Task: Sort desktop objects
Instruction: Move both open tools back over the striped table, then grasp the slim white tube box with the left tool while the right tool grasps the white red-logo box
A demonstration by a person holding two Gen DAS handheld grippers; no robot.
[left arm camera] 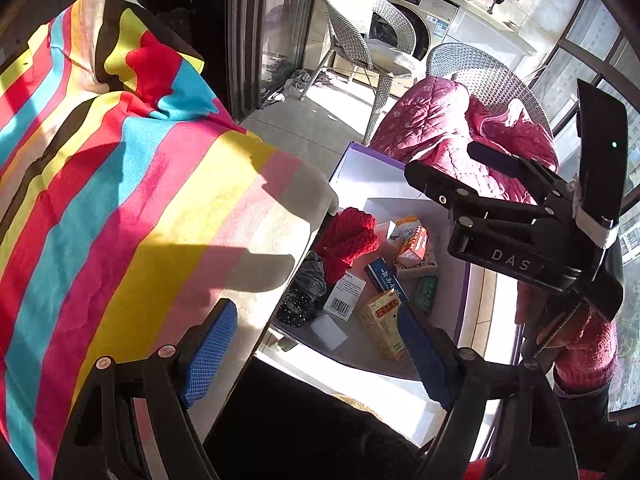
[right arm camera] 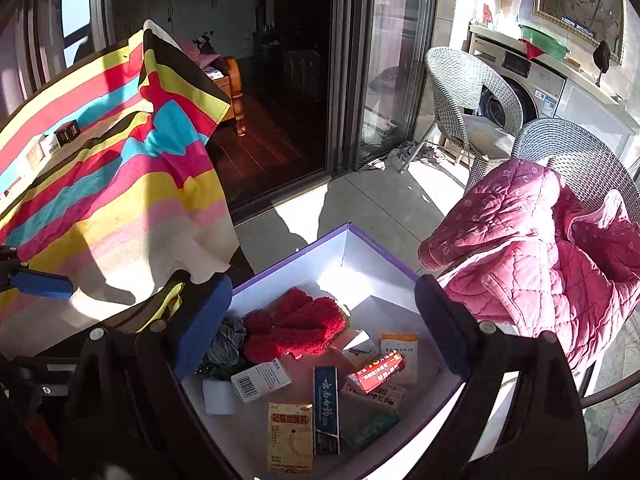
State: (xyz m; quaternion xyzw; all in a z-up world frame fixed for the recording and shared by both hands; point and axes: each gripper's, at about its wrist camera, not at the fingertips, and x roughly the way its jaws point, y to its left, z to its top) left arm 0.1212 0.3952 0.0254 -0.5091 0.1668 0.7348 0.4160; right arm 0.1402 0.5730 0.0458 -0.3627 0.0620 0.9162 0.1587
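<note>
Beside the desk's corner, draped in a striped cloth point(right arm camera: 120, 184), sits a purple-edged box point(right arm camera: 360, 256) holding red gloves point(right arm camera: 296, 328) and medicine cartons point(right arm camera: 290, 436). Above it, the left gripper point(left arm camera: 320, 356) and right gripper point(right arm camera: 324, 324) both gape, empty.

Rainbow-striped cloth point(right arm camera: 120, 184), red gloves point(right arm camera: 296, 330), purple-edged white box point(right arm camera: 360, 252).

Two wicker chairs point(right arm camera: 472, 100), one purple-edged box point(right arm camera: 360, 248), perhaps seven cartons point(right arm camera: 290, 436), one red glove point(right arm camera: 296, 330).

Open right claw point(right arm camera: 322, 328) above purple-edged box point(right arm camera: 294, 258) of packets.
</note>
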